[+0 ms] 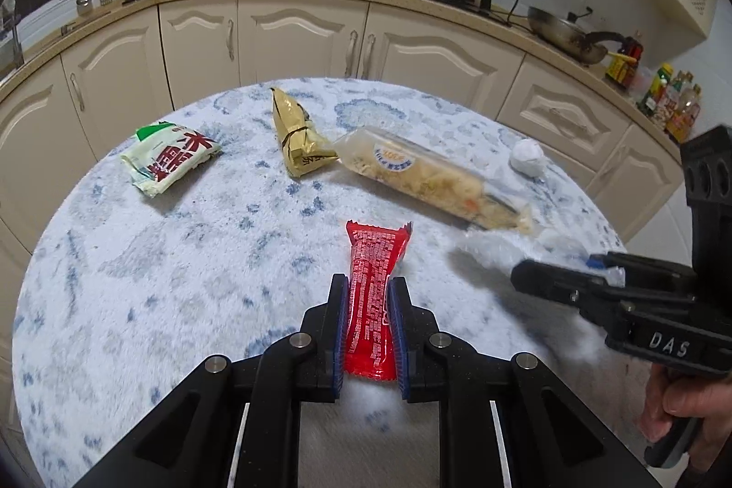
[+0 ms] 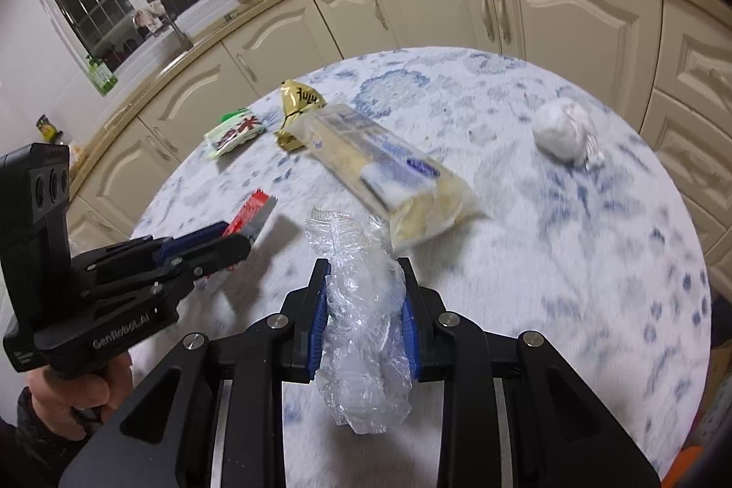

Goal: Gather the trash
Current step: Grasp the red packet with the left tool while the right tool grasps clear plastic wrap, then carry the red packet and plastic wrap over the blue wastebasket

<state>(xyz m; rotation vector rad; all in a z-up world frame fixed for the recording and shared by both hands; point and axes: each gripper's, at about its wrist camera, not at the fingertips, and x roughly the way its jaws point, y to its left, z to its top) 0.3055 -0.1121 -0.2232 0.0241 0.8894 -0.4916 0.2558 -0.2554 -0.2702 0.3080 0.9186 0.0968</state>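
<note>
Left wrist view: your left gripper (image 1: 368,282) clamps the red wrapper (image 1: 373,296) above the table (image 1: 137,282). Your right gripper (image 2: 366,266) pinches the clear plastic (image 2: 361,332) just beside it.

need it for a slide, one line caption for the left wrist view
Left gripper shut on a red plastic snack wrapper above a round blue-and-white patterned table.

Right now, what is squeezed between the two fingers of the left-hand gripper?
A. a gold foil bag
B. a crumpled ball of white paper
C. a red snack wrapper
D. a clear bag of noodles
C: the left gripper is shut on the red wrapper, its blue pads pressing both sides, while the gold bag, noodle bag and paper ball lie on the table.
</note>
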